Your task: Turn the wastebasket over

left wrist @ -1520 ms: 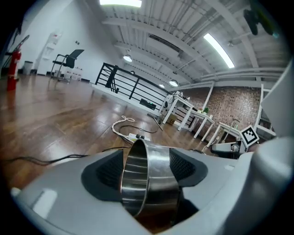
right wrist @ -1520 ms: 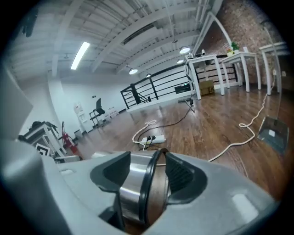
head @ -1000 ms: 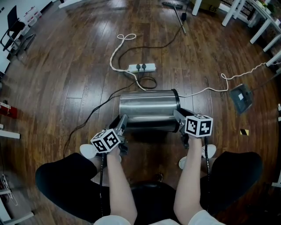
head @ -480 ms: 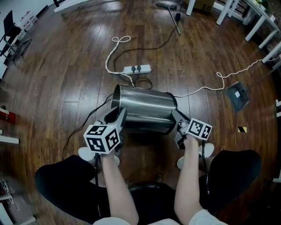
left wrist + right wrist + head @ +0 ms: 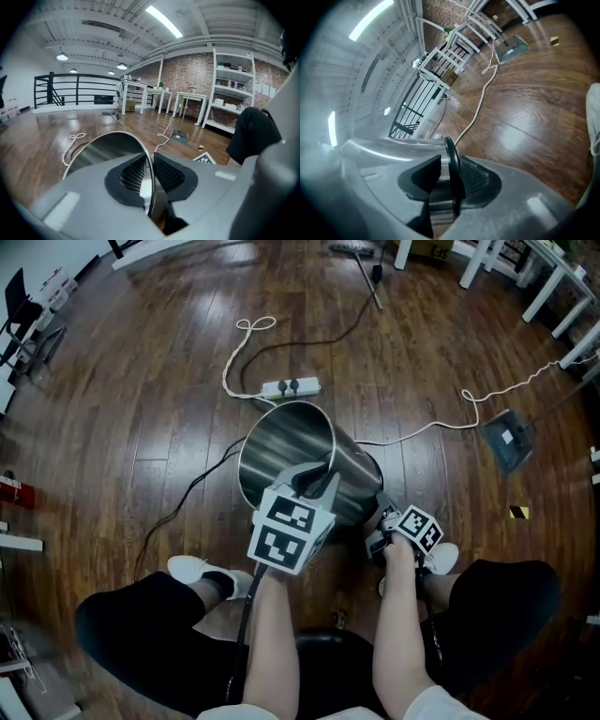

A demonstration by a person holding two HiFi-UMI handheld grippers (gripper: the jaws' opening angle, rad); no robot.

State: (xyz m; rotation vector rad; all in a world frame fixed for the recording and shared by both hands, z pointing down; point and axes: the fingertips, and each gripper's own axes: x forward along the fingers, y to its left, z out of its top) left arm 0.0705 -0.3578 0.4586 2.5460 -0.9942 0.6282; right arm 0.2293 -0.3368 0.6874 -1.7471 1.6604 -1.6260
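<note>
A shiny steel wastebasket [image 5: 349, 472] stands tilted on the wood floor, its open mouth [image 5: 281, 448] turned up and to the left. My left gripper [image 5: 315, 476] is shut on the mouth's near rim. In the left gripper view the thin rim [image 5: 151, 161] runs between the ribbed pads of the left gripper [image 5: 149, 177]. My right gripper [image 5: 380, 514] sits low at the basket's right end, shut on its black bottom ring. The right gripper view shows that ring [image 5: 452, 154] pinched in the right gripper [image 5: 449, 174], with the steel wall [image 5: 393, 146] to the left.
A white power strip [image 5: 291, 387] with white and black cables [image 5: 246, 341] lies just behind the basket. A grey dustpan [image 5: 506, 442] lies at the right, white table legs [image 5: 544, 287] at the back right. The person's shoes [image 5: 192, 568] and knees flank the grippers.
The basket, lying on its side a second ago, has been swung up at its mouth end. My left gripper rose and moved right with the rim; my right gripper sank with the bottom.
</note>
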